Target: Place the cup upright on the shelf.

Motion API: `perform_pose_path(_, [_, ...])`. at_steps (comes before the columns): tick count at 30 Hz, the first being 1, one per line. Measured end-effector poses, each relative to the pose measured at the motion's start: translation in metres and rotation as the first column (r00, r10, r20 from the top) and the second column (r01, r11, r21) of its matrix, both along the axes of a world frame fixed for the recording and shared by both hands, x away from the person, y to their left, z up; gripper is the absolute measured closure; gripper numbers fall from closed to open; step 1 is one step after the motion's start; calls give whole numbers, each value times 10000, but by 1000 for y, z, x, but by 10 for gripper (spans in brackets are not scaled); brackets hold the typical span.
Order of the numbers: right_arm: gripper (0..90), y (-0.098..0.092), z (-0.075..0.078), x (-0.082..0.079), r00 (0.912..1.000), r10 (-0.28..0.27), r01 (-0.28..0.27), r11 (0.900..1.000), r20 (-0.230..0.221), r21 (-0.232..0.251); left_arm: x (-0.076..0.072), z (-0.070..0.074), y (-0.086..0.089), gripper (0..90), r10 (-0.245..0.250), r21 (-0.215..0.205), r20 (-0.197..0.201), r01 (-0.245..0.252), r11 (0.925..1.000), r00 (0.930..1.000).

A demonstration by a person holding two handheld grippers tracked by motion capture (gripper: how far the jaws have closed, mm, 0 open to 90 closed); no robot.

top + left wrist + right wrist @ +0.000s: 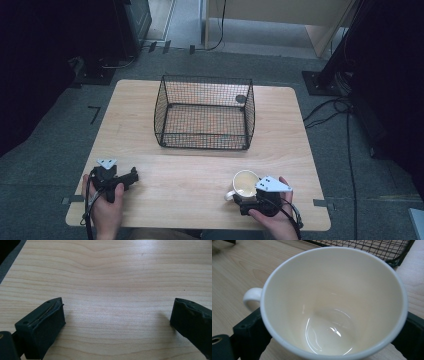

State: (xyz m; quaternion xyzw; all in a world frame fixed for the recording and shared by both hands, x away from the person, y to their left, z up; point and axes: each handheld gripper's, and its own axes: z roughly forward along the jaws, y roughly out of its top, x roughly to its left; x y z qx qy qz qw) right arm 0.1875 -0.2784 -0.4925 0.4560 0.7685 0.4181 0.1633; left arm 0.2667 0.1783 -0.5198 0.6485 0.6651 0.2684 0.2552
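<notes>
1. High view: the white mug (245,184) stands at the near right of the table (200,165), against the right gripper (250,202). The wire basket (204,112) sits empty at the far centre. The left gripper (131,176) rests at the near left, well apart from the mug.
2. Left gripper view: jaws spread wide over bare wood, holding nothing.
3. Right gripper view: one jaw stands on each side of the mug (334,302), against its outer wall; the handle (252,297) points left. Whether the grip is firm cannot be told.
4. Risk: the glazed, tapered wall may slip downward between the jaws on lifting if clamping is light.
5. Risk: a low carry may strike the basket's near rim and tip the mug.
</notes>
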Motion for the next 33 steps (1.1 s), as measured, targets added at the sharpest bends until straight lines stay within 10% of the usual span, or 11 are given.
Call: perform_pose_path(33, [80,5,9,6,9974,-197,214,9995,690,-239,0,0,0,0,2,-3,1,-2,10000,10000])
